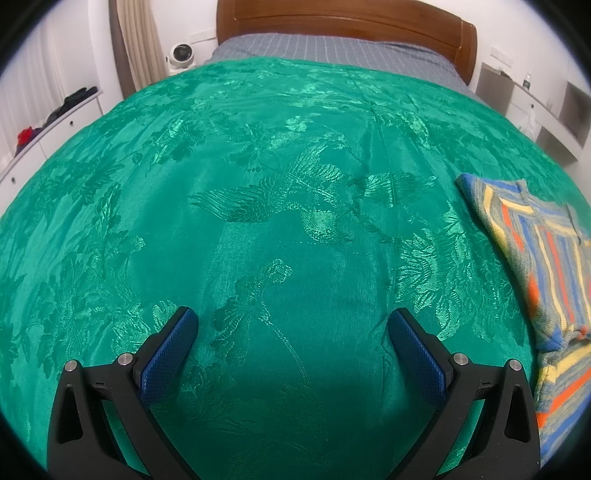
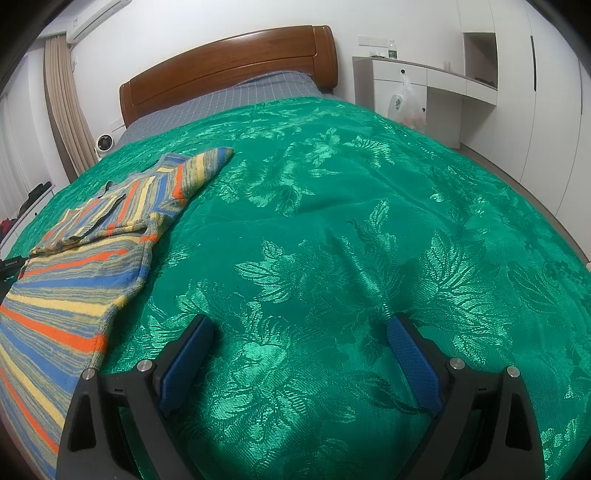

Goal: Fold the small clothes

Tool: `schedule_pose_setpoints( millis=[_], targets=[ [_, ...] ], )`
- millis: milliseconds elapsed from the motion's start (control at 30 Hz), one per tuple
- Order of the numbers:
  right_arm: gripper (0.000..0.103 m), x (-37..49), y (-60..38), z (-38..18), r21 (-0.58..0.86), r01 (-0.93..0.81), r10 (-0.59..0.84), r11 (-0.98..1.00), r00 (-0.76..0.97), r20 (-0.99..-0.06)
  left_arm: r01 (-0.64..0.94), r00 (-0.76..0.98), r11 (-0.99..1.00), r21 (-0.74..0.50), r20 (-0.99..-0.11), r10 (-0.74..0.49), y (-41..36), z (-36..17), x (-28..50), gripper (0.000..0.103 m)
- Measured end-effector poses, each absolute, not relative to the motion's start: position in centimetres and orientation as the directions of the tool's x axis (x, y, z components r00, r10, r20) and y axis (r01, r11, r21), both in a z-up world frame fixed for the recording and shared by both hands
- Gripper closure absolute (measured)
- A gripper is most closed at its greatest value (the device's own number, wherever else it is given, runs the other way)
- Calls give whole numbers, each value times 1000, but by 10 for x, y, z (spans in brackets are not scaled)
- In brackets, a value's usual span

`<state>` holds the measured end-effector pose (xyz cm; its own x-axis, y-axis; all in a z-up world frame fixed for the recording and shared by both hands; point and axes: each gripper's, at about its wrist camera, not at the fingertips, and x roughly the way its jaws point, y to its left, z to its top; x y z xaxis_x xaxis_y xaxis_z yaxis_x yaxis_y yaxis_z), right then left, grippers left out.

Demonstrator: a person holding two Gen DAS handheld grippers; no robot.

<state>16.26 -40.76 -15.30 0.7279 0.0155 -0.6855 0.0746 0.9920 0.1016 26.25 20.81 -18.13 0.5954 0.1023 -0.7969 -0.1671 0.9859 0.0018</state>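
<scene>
In the left wrist view, my left gripper (image 1: 291, 325) hung over the green bedspread (image 1: 258, 184) on the bed. Its jaws were wide open and held nothing. Only shiny green cloth lay between them. The striped sweater (image 1: 535, 251) lay far off to the right side, well apart from my jaws. I could see just part of it, running off the edge of the view. At the far end were the wooden headboard (image 1: 343, 22) and a small white fan (image 1: 181, 53).

In the right wrist view, my right gripper (image 2: 299, 332) was also over the green bedspread. Its jaws were wide open too, with nothing in them. The striped sweater (image 2: 85, 251) lay to the left, near my left jaw but not touching it. One sleeve (image 2: 199, 166) stuck out toward the headboard (image 2: 229, 70). The other sleeve looked laid across the chest, so I thought one fold might be done. I could not be sure.

I thought the job was near its start. The sweater was mostly spread flat, and most of the folding was left to do.
</scene>
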Motion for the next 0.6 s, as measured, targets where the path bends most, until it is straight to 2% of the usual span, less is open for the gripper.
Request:
schedule_pose_setpoints(
  millis=[600],
  targets=[
    [9,162,-408,-153,105,73,19,992,727,-686,-169,592,986,6,-799,106,208,-181,263,0]
  ],
)
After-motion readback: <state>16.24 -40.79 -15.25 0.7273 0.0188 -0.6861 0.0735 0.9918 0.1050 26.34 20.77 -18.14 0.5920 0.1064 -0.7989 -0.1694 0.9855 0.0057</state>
